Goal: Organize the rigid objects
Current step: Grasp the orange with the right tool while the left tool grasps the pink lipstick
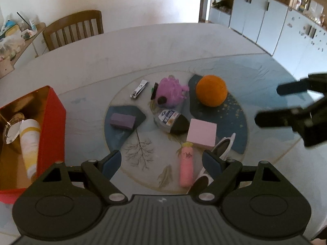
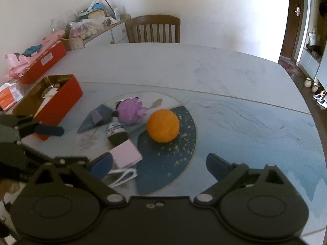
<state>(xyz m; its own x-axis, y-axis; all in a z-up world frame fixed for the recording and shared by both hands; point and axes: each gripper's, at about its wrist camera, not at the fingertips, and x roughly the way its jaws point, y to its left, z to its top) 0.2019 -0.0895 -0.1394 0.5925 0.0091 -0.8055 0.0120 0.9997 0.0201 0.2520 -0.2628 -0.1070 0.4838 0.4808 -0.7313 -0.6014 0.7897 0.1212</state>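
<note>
Left wrist view: left claw (image 1: 162, 164) spread wide, empty, above the pink tube (image 1: 186, 166) on the desk (image 1: 163, 47). Right claw (image 2: 159, 166) likewise wide, empty. Centre both fingers across the tube, close, then transfer to the red box (image 1: 54, 122).

A home dining room, a wooden slat-back chair (image 2: 153, 29) standing at the far edge of the bench (image 2: 184, 65), a cluttered sideboard (image 2: 96, 30) lining the wall, pale cupboards (image 1: 265, 20) standing beyond, shoes (image 2: 319, 98) sitting on the floor.
</note>
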